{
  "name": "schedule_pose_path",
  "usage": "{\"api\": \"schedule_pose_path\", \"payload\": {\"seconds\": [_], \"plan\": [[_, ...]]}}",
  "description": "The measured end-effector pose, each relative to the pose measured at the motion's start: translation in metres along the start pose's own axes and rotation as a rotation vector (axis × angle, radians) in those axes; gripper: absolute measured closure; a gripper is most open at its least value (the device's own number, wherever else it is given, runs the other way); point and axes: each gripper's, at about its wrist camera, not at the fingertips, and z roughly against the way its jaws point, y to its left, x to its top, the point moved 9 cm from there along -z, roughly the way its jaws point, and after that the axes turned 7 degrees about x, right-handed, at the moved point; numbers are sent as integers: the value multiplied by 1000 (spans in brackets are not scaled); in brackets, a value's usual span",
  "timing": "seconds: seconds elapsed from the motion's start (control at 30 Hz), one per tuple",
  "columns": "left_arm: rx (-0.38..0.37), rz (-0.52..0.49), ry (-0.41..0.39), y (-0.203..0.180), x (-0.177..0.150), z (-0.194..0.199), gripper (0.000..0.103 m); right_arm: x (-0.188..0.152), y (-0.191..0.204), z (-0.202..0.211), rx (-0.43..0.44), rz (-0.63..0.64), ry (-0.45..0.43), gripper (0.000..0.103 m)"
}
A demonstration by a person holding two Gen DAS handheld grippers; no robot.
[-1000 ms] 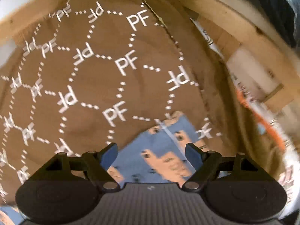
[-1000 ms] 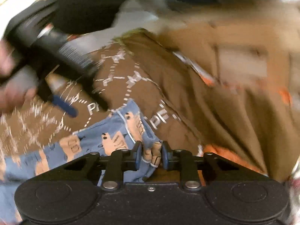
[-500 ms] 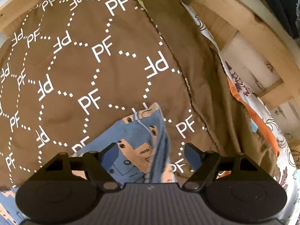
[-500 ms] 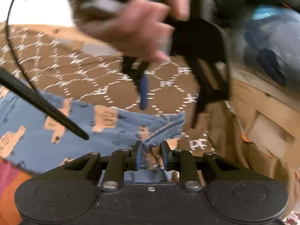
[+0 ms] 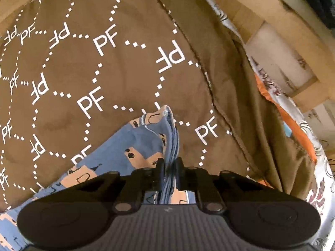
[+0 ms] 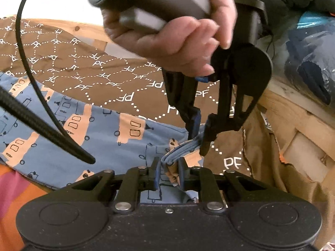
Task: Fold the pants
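The blue pants [image 6: 100, 133] with peach vehicle prints lie on a brown blanket. My left gripper [image 5: 169, 167] is shut on a bunched corner of the pants [image 5: 146, 142]. In the right wrist view the left gripper [image 6: 200, 133] comes down from above, held by a hand, pinching the same corner. My right gripper [image 6: 168, 173] is shut on the pants corner just below the left one.
The brown blanket [image 5: 104, 62] with white PF lettering covers the bed. A wooden bed frame [image 5: 272, 21] runs along the right. Orange and white patterned cloth [image 5: 293, 121] hangs at the bed's edge. Black cables [image 6: 41, 104] cross the right wrist view.
My left gripper was open above the pants corner and has closed on it. My right gripper has kept its hold while the view swung round.
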Motion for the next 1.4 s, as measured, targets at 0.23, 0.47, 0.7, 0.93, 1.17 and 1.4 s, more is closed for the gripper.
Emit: {"api": "schedule_pose_path", "payload": {"seconds": [0.23, 0.47, 0.7, 0.93, 1.17, 1.4], "plan": [[-112, 188, 2, 23, -11, 22, 93, 4, -1, 8, -48, 28, -28, 67], [-174, 317, -44, 54, -35, 45, 94, 13, 20, 26, -11, 92, -121, 83], [-177, 394, -77, 114, -77, 63, 94, 25, 71, 43, 156, 201, -228, 88], [-138, 418, -131, 168, -141, 60, 93, 37, 120, 50, 384, 196, -194, 91], [-85, 349, -232, 199, -175, 35, 93, 26, 166, 26, 514, 251, -80, 91], [-122, 397, -226, 210, -186, 11, 91, 9, 173, 16, 564, 237, -28, 91]]}}
